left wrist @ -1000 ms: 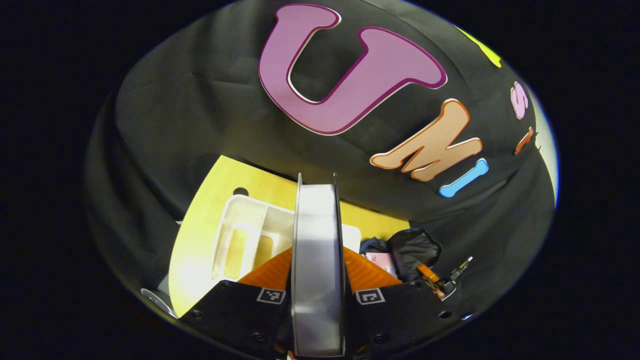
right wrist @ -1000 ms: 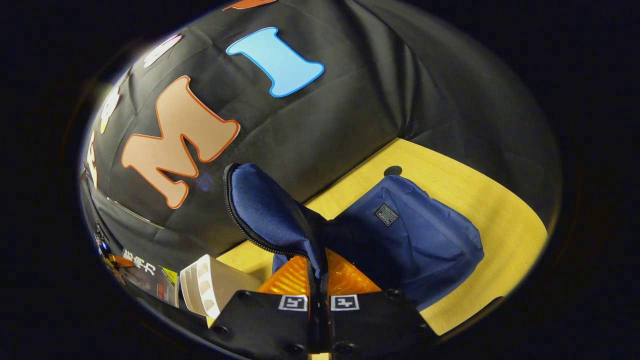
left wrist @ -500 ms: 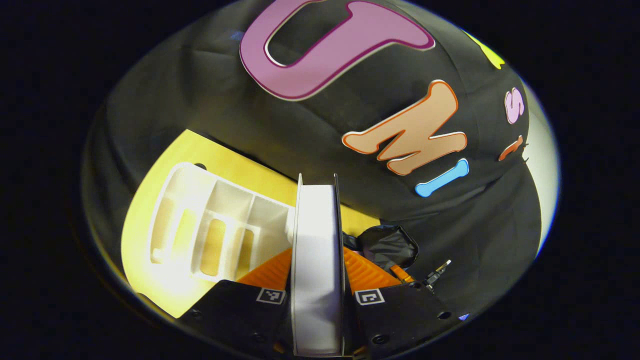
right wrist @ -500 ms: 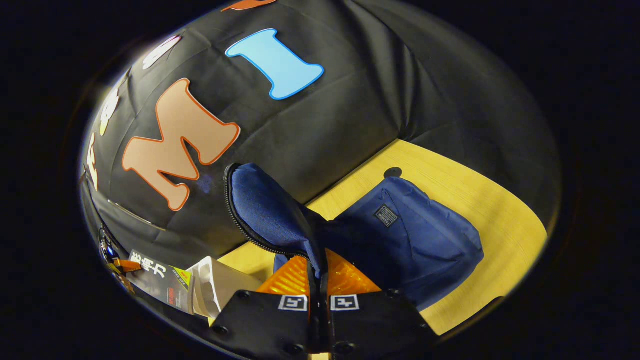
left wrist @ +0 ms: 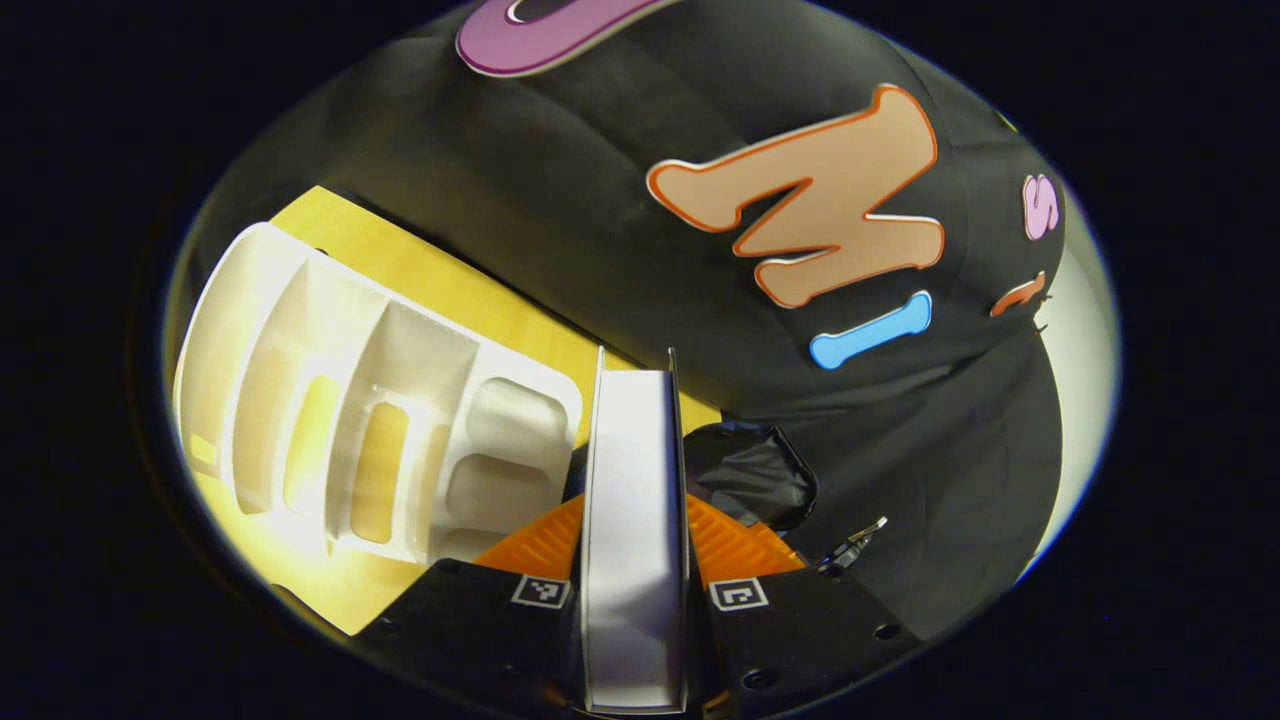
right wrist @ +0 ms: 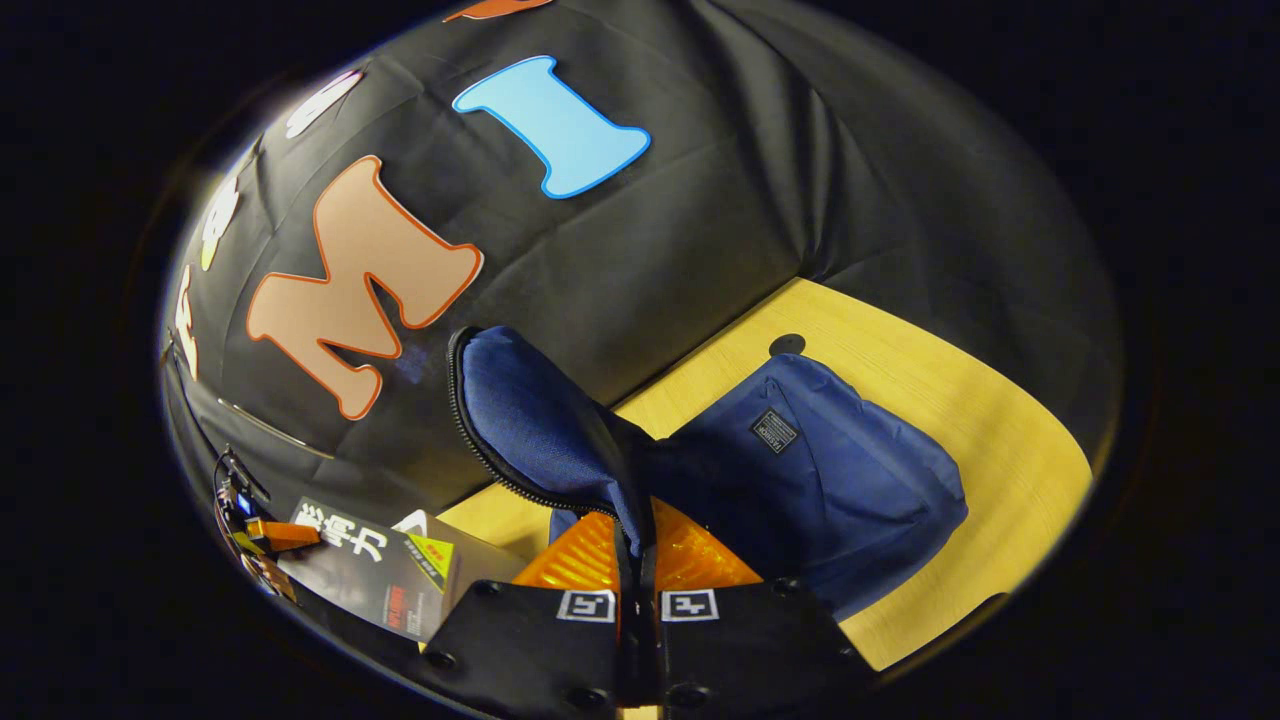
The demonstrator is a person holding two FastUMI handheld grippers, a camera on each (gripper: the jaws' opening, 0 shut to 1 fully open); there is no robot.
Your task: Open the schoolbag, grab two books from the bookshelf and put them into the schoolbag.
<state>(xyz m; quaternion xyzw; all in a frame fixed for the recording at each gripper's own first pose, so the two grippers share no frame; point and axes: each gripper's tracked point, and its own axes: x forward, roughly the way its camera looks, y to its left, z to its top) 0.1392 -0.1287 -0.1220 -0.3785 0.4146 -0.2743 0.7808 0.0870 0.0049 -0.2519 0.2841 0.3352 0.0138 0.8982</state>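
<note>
My left gripper is shut on a book, held upright with its pale page edge facing the camera. In the right gripper view the same book shows a dark cover at the lower left, with the left gripper behind it. My right gripper is shut on the raised flap of the blue schoolbag, holding it up by its zipped edge. The bag's body lies on the wooden table. A dark fold of the bag sits just right of the held book.
A white slotted bookshelf lies on the table to the left of the held book; one of its corners peeks out behind the book. The right gripper appears small beyond the bag. Black cloth walls close in behind.
The left gripper has carried the book away from the shelf toward the bag; in the right gripper view the book now covers most of the white shelf. The right gripper holds still.
</note>
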